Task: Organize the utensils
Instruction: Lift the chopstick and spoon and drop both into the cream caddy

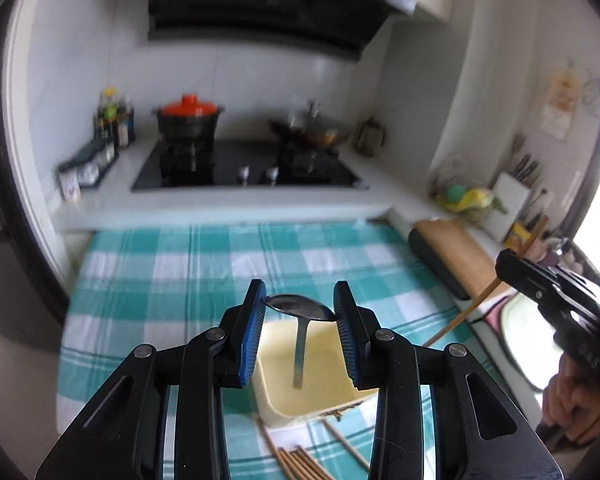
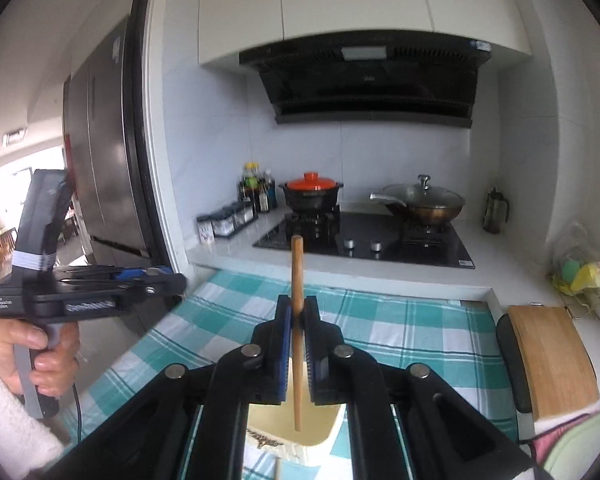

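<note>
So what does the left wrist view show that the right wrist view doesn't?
Only the left wrist view shows the spoon clamped by its bowl in the left tongs, and loose chopsticks on the cloth. Only the right wrist view shows the fridge. Both show the right tongs gripping a chopstick over the cream holder, and the checked cloth.

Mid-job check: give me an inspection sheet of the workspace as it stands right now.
Surface: checked cloth over the counter.
Job's things: spoon and chopstick held above cream container; loose chopsticks on cloth.
Clutter: cutting board at right.
Grippers: left hand-held gripper shut on spoon bowl; right hand-held gripper shut on chopstick.
Cables: black lead below left handle.
Surroundings: stove, red-lidded pot, wok, range hood.
</note>
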A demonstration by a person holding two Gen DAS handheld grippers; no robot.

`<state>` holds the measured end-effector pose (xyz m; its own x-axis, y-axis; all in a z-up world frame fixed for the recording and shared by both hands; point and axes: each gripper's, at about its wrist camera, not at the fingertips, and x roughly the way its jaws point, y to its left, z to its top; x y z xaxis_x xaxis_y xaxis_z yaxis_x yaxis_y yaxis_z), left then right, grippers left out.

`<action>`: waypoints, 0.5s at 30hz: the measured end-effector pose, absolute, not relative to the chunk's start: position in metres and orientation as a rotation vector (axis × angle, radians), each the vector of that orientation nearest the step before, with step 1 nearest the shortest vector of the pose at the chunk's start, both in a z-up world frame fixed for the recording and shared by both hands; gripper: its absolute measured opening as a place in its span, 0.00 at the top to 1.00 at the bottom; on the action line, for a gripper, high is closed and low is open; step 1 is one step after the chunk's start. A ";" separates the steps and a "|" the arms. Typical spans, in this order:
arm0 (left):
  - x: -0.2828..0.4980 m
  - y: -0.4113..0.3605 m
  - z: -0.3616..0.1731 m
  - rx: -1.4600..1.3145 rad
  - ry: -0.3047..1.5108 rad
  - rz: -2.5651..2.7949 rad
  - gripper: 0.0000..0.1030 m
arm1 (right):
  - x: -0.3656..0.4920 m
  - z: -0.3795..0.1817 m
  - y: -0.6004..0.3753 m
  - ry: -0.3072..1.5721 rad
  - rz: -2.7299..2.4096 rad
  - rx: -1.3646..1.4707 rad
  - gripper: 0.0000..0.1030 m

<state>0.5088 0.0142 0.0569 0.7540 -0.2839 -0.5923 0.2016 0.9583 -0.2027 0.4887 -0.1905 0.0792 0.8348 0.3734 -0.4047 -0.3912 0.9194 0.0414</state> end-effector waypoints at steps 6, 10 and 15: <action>0.537 0.004 -0.005 -0.132 0.830 -0.264 0.66 | 0.533 0.021 -0.179 0.612 0.417 -0.018 0.94; 0.550 -0.006 -0.034 -0.116 0.900 -0.242 0.65 | 0.561 -0.018 -0.173 0.725 0.387 -0.039 0.94; 0.544 -0.003 -0.035 -0.153 0.899 -0.212 0.41 | 0.570 -0.036 -0.176 0.738 0.348 -0.010 0.58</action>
